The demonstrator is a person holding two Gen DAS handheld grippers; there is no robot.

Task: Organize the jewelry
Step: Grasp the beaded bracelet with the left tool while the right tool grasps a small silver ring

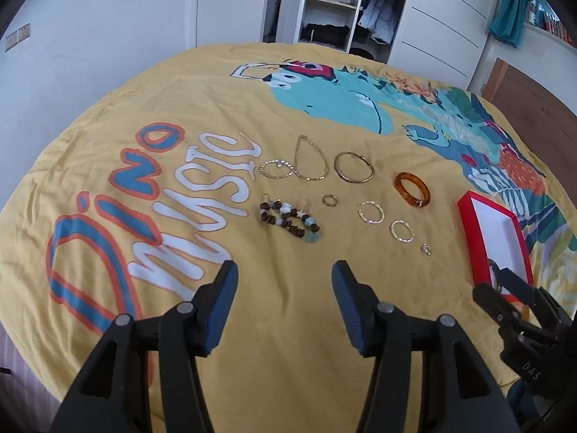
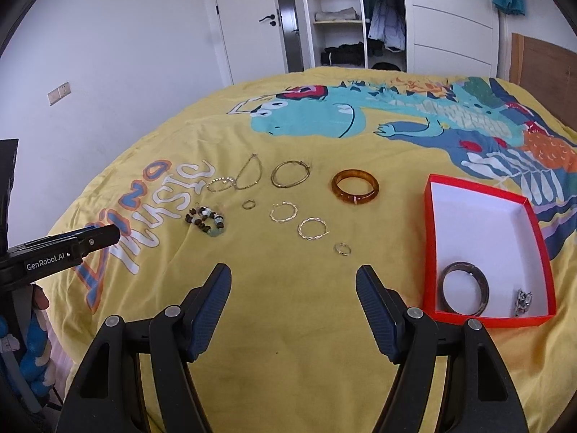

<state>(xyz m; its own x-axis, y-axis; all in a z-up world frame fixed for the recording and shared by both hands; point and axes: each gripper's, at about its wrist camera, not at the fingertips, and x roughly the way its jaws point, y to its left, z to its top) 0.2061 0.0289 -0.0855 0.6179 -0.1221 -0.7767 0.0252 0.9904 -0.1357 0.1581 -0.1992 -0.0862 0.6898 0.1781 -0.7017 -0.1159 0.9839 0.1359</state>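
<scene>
A yellow dinosaur-print bed [image 2: 288, 324] carries scattered bracelets [image 2: 355, 186] and rings [image 2: 342, 249] mid-cover — a red box [image 2: 483, 319] nearer its right edge.

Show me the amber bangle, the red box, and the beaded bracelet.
amber bangle [image 2: 355, 197], right wrist view, on its near band.
red box [image 2: 487, 316], right wrist view, on its near outer wall.
beaded bracelet [image 1: 293, 230], left wrist view, on the dark beads near its middle.
</scene>
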